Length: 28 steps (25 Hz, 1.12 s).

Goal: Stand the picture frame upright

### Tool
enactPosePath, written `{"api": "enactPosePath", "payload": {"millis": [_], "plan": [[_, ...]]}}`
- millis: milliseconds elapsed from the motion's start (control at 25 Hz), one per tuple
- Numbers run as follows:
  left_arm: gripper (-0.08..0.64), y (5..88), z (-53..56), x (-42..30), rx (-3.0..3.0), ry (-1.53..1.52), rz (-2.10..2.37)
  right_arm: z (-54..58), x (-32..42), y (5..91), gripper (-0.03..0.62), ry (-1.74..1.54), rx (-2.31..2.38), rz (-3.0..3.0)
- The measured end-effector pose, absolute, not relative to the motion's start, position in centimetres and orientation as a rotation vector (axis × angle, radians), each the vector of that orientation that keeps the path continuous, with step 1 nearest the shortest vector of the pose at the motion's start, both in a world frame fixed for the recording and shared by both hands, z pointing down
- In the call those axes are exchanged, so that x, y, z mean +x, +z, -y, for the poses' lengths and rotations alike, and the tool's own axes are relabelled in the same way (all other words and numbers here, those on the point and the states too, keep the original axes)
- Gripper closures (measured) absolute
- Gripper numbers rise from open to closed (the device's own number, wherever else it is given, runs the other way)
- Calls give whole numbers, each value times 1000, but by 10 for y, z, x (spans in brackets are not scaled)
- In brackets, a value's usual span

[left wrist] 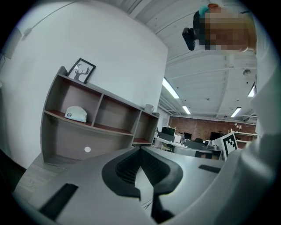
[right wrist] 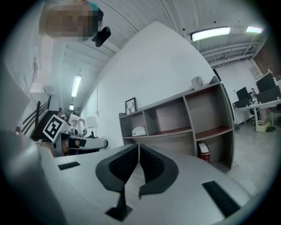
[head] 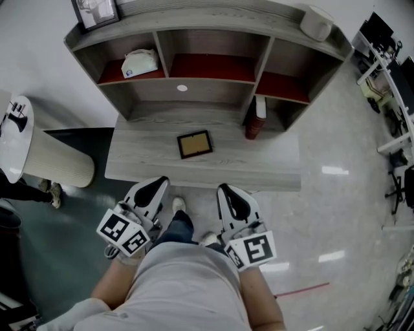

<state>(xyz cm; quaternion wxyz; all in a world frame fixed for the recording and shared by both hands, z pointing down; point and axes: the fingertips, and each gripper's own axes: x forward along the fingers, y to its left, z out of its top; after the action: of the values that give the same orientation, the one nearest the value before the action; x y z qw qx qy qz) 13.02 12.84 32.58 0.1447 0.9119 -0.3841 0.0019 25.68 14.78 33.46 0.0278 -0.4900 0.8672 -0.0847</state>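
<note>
A small picture frame (head: 195,144) with a dark rim and a tan face lies flat on the grey wooden desk (head: 272,169), near its middle. In the head view my left gripper (head: 160,182) hovers before the desk's front edge, left of the frame, shut and empty. My right gripper (head: 224,189) hangs beside it at the front edge, just right of the frame, also shut with nothing held. Both point toward the shelf unit. In the left gripper view the left gripper (left wrist: 140,148) has its jaws together, and the right gripper (right wrist: 138,146) does too in its own view. Neither gripper view shows the frame.
A shelf unit (head: 213,81) rises behind the desk. In it are a white object (head: 140,63) at left and a red book (head: 256,119) standing at right. A framed deer picture (head: 96,11) and a white mug (head: 315,24) sit on top. A lamp (head: 39,152) stands at the left.
</note>
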Motion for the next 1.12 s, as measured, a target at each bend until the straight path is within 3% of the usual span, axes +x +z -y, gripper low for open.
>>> {"api": "enactPosePath", "payload": {"millis": [1120], "plan": [[545,351,42,-9,2550,33,1058,34,151,391,569,-442,-1686,-2749]]}}
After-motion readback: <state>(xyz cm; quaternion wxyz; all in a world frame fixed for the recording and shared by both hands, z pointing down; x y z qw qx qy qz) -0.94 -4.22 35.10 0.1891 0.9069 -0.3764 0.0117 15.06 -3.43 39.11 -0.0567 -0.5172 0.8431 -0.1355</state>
